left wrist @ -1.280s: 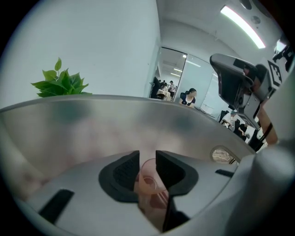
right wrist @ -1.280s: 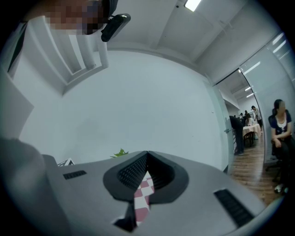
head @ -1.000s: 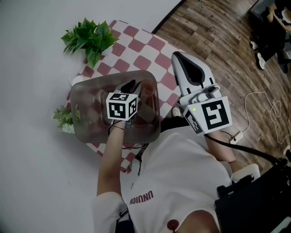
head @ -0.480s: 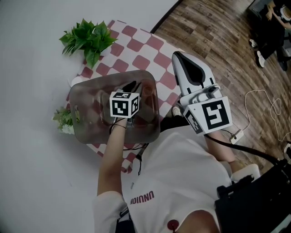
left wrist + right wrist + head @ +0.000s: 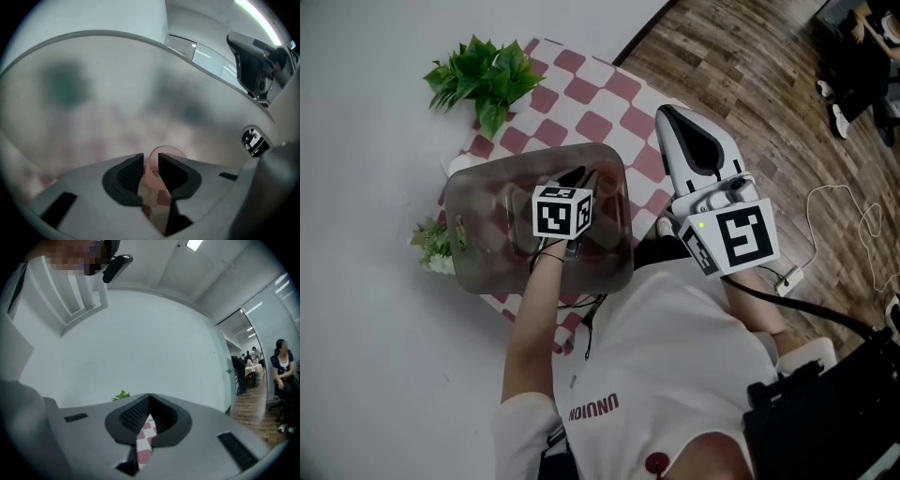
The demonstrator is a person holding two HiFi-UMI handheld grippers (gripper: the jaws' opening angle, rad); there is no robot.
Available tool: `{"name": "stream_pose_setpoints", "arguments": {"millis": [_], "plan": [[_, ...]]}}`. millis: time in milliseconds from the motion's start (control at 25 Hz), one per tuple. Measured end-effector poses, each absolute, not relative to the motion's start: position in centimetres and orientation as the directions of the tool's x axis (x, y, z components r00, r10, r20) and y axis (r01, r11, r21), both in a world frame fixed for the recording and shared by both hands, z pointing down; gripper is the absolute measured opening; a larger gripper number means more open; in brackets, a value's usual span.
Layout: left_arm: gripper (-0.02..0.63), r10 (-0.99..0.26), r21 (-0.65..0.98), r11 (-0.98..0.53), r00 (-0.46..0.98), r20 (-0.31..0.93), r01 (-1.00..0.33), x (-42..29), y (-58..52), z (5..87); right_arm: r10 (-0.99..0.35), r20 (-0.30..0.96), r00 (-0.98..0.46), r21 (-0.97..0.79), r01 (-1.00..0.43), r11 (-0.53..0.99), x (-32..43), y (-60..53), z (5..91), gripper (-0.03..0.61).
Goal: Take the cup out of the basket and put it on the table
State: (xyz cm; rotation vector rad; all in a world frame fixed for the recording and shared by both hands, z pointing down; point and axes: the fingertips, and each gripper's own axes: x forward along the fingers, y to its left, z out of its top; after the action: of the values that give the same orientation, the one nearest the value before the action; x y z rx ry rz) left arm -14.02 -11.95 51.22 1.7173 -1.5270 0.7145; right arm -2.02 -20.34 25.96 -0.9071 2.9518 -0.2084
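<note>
Cup [image 5: 166,153], pink, sits gripped between the narrowed jaws of my left gripper [image 5: 151,158], low inside the translucent basket [image 5: 473,267]. The basket stands on the checked table [image 5: 581,94], toward its near end, with a leafy plant [image 5: 483,75] at the far left corner. My right gripper [image 5: 667,114] hangs over the table's right edge, jaws pressed together on nothing.

cup [image 5: 168,151]: partly hidden by left tongs [image 5: 150,158] | basket [image 5: 93,103] wall: blurred
</note>
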Motion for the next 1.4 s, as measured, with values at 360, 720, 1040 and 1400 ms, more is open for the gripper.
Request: {"name": "stream_pose_setpoints", "arguments": {"millis": [360, 720, 1040, 1400], "plan": [[0.106, -0.578, 0.155, -0.034, 0.146, 0.803, -0.987, -14.0, -11.8, 51.9, -0.569, -0.003, -0.822, -0.148, -0.563, 0.813, -1.9, -20.4, 26.0, 0.017], [0.106, -0.565, 0.167, -0.029, 0.154, 0.811, -0.986, -13.9, -11.7, 52.5, -0.577, -0.001, -0.817, -0.148, -0.57, 0.808, -1.7, -20.6, 26.1, 0.017], [0.081, -0.558, 0.175, -0.017, 0.154, 0.815, -0.984, -13.9, -11.5, 52.9, -0.58, 0.003, -0.814, -0.142, -0.575, 0.806, -1.3, -20.6, 26.3, 0.017], [0.064, -0.549, 0.169, 0.018, 0.131, 0.826, -0.986, -14.6, -11.2, 53.3, -0.578, 0.006, -0.816, -0.137, -0.573, 0.808, -1.3, -20.6, 26.3, 0.017]]}}
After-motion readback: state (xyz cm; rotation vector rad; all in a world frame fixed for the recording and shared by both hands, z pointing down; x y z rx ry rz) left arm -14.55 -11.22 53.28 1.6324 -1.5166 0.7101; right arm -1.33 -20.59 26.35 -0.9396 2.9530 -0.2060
